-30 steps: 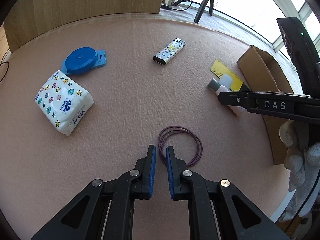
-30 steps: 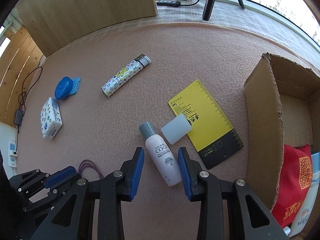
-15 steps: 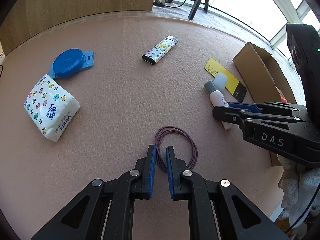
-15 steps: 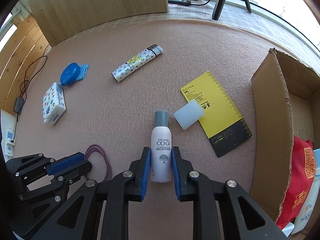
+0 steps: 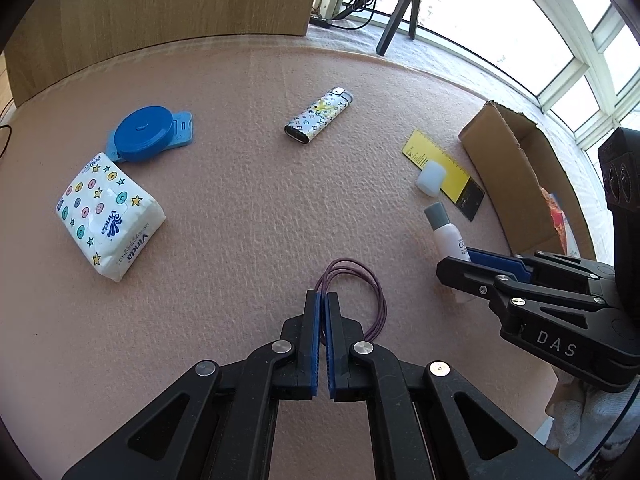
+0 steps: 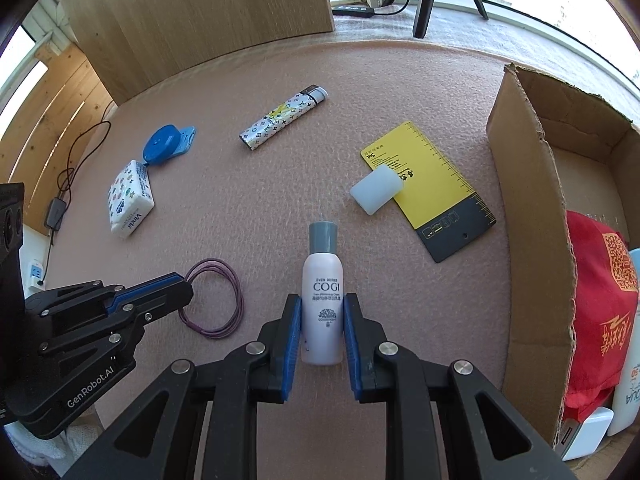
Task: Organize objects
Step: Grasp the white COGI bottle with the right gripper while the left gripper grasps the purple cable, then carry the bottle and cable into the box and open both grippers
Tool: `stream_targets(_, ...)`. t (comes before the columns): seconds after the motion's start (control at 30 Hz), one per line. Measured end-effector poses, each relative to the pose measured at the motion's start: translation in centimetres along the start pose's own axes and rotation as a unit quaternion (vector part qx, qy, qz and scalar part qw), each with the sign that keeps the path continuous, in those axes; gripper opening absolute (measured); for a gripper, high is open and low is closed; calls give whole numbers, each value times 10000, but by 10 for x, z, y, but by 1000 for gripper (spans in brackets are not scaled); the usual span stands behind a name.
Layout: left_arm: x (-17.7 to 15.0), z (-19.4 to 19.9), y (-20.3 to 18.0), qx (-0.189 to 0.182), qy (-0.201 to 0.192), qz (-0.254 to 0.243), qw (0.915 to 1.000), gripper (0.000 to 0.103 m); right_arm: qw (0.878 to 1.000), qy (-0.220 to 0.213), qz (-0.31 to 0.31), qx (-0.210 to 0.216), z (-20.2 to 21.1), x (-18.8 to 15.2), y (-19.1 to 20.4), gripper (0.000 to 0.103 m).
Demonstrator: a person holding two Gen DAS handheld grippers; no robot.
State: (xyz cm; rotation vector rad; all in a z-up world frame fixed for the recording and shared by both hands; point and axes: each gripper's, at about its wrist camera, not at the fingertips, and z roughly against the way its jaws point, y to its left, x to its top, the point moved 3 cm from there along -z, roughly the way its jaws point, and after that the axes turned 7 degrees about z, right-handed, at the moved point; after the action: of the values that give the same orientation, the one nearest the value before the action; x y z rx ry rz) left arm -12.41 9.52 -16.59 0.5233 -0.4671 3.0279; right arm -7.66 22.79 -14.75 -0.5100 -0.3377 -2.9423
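On the pink mat lies a looped purple hair band (image 5: pixel 374 292), and my left gripper (image 5: pixel 323 298) is shut on its near-left edge. In the right wrist view the same left gripper (image 6: pixel 182 290) pinches the hair band (image 6: pixel 236 300) at mat level. My right gripper (image 6: pixel 322 308) is shut on the lower body of a white COGI bottle (image 6: pixel 323 276) with a grey cap, which points away from me. From the left wrist view the right gripper (image 5: pixel 460 266) is at the right, and the bottle (image 5: pixel 446 234) sticks out beyond its fingers.
An open cardboard box (image 6: pixel 528 208) at the right holds a red bag (image 6: pixel 600 312) and white containers. On the mat lie a yellow ruler card (image 6: pixel 432 184), a translucent cap (image 6: pixel 376 190), a patterned lighter (image 5: pixel 319 120), a blue tape measure (image 5: pixel 146 133) and a tissue pack (image 5: pixel 108 216).
The left fingers have closed onto the hair band. The right gripper closed on the bottle, which turned straight between its fingers, and has since held it.
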Motion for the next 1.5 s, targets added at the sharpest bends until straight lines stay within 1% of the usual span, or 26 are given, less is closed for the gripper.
stream_targets(0.17, 4, 17, -7, -83, -149, -19, 9999, 2, 9997, -211, -79, 105, 21, -3, -2, 19)
stream_targets(0.4, 11, 48, -29, -246, -446, -218, 9985, 2, 9980, -593, -181, 99, 60, -10, -12, 19)
stream_targets(0.57, 21, 64, -59, -443, -610, -406, 9963, 2, 9955, -876, -348, -12, 90, -13, -34, 19)
stream_targets(0.8, 38, 72, -112, -735, -772, -690, 9919, 2, 9913, -1138, -567, -350, 124, -23, -72, 19)
stream_targets(1.0, 56, 67, -161, -893, -884, -889, 9881, 2, 9889, -1186, -718, -526, 136, -30, -105, 19)
stream_targets(1.2, 68, 45, -202, -915, -852, -1001, 9871, 2, 9875, -1168, -807, -684, 135, -27, -136, 19)
stream_targets(1.3, 71, 29, -215, -862, -771, -1000, 9882, 2, 9874, -1105, -836, -768, 130, -25, -151, 19)
stream_targets(1.5, 70, 1, -229, -740, -599, -1008, 9903, 2, 9883, -976, -901, -746, 119, -25, -170, 19)
